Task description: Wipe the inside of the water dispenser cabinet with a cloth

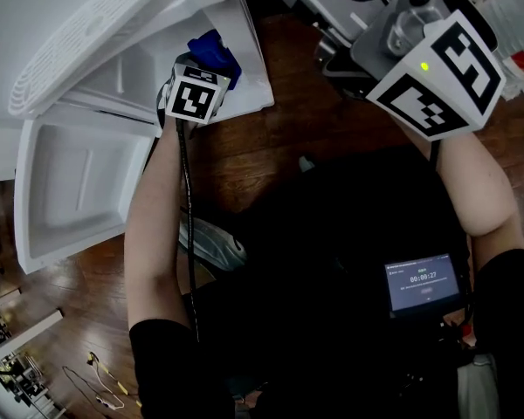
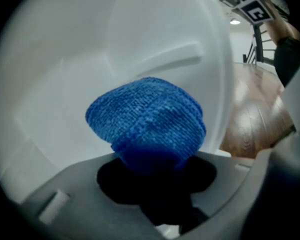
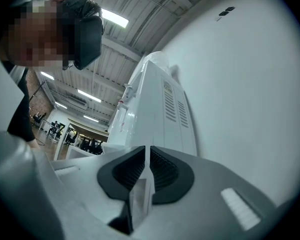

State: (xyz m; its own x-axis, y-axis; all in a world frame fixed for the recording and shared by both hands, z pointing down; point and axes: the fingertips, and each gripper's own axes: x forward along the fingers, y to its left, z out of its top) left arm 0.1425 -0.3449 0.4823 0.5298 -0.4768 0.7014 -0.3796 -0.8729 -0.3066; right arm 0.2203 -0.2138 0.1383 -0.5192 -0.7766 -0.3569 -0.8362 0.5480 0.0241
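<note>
While a blue cloth [image 2: 146, 121] sits bunched between its jaws, the left gripper [image 2: 150, 160] faces straight into the white cabinet [image 2: 90, 49]. In the left gripper view the jaws are clamped on the lower folds of the wad, and the cloth's rounded bulk sticks out ahead of the tips, wider across than it is long. The cabinet's inner wall fills everything beyond the cloth, with a moulded ridge [image 2: 165, 59] above and ahead of the wad. Whether the fabric already presses on the wall I cannot tell. Wooden floor [image 2: 255, 119] shows off to this gripper's right, past the cabinet's edge.

In the right gripper view, the right gripper [image 3: 146, 171] has its ribbed pads closed together with nothing between them. It points upward past a white vented appliance [image 3: 165, 104] and a pale wall, not at the cabinet's inside.

From the head view, the left gripper is at the cabinet's mouth with the cloth leading in. The open door [image 1: 70, 182] lies to its left and nearer the person. The right gripper is held well apart to the right.

My judgement is that the wiping falls to the left hand. The surface lies dead ahead of the cloth, so the stroke should push forward and then sweep sideways along the wall.
</note>
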